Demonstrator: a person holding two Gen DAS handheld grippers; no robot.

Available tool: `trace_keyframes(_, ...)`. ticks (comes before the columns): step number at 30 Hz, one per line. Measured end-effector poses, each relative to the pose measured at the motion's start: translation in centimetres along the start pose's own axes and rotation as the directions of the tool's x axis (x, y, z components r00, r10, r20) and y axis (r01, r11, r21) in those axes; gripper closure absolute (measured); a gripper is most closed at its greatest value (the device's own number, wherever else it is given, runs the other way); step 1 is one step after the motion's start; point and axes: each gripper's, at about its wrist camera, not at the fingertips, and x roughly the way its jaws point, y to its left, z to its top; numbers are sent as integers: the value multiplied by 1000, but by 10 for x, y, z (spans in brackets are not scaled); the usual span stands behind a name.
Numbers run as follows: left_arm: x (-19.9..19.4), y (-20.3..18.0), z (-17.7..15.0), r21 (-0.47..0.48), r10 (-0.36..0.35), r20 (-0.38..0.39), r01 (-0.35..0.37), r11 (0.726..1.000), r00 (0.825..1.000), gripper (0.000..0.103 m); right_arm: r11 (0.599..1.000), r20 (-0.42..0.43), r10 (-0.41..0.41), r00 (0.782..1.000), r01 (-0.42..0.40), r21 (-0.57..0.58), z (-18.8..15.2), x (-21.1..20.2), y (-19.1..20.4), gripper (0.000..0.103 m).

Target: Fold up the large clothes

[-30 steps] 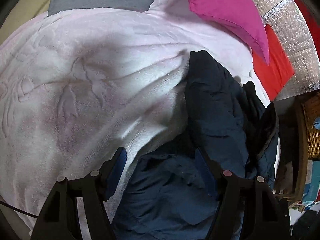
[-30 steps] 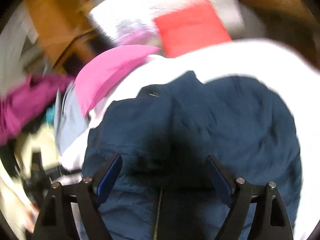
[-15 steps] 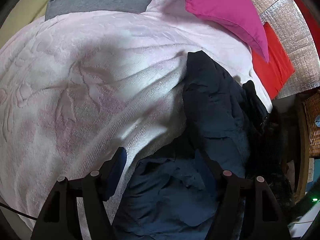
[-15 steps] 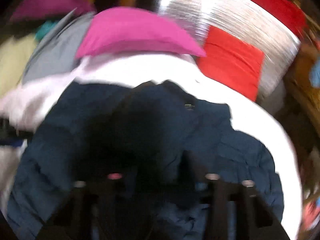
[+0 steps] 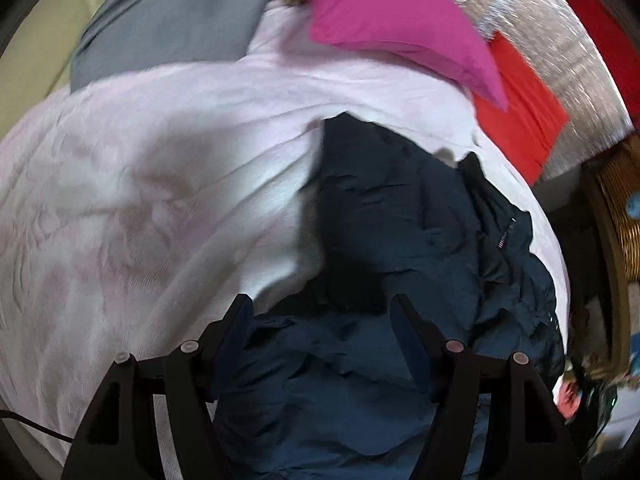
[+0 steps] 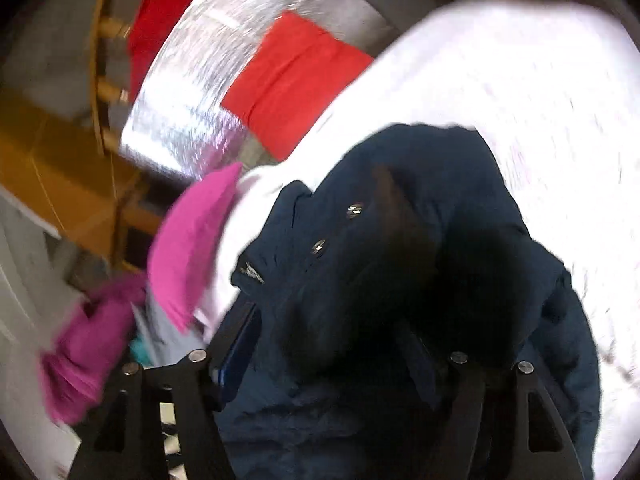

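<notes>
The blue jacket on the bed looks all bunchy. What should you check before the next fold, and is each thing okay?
1. Navy jacket lying flat: not ok, it is rumpled and heaped.
2. Jacket fully on the pink blanket: cannot tell.
3. Left gripper free of fabric: ok, its fingers are apart over the jacket.
4. Right gripper ready: not ok, jaws opening, jacket between them.
5. Magenta pillow clear of the jacket: ok.

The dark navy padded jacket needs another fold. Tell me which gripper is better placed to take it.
Probably the left gripper: its view is sharp, its jaws stand apart over the dark navy padded jacket at the edge by the pale pink blanket. The right gripper is blurred, its jaws opening over the jacket's bulk.
</notes>
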Motion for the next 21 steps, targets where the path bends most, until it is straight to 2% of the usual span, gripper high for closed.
trace_keyframes(3,2,-17,-1,79,40,25,-42,996,999,32,998,-41,-8,999,10,66,9,20,-10,33)
trace_keyframes(6,12,-21,-1,89,65,4,-65,994,998,32,996,-41,-35,999,38,75,18,27,-12,84)
trace_keyframes(9,19,-18,2,60,69,-16,-68,996,997,32,998,-3,-59,998,59,-4,18,21,3,90)
trace_keyframes(14,20,-21,3,64,75,-2,-75,995,997,32,993,72,-15,997,23,-117,6,-11,32,91)
trace_keyframes(16,22,-19,3,64,80,-13,-79,995,997,32,991,70,-28,997,37,-131,-1,-19,31,91)
trace_keyframes(18,26,-19,2,62,85,-31,-83,995,996,32,987,56,-83,995,90,-132,-4,-17,21,91)
trace_keyframes(21,33,-21,-1,80,104,-50,-99,992,993,31,982,-14,-162,987,160,-102,-7,2,0,91)
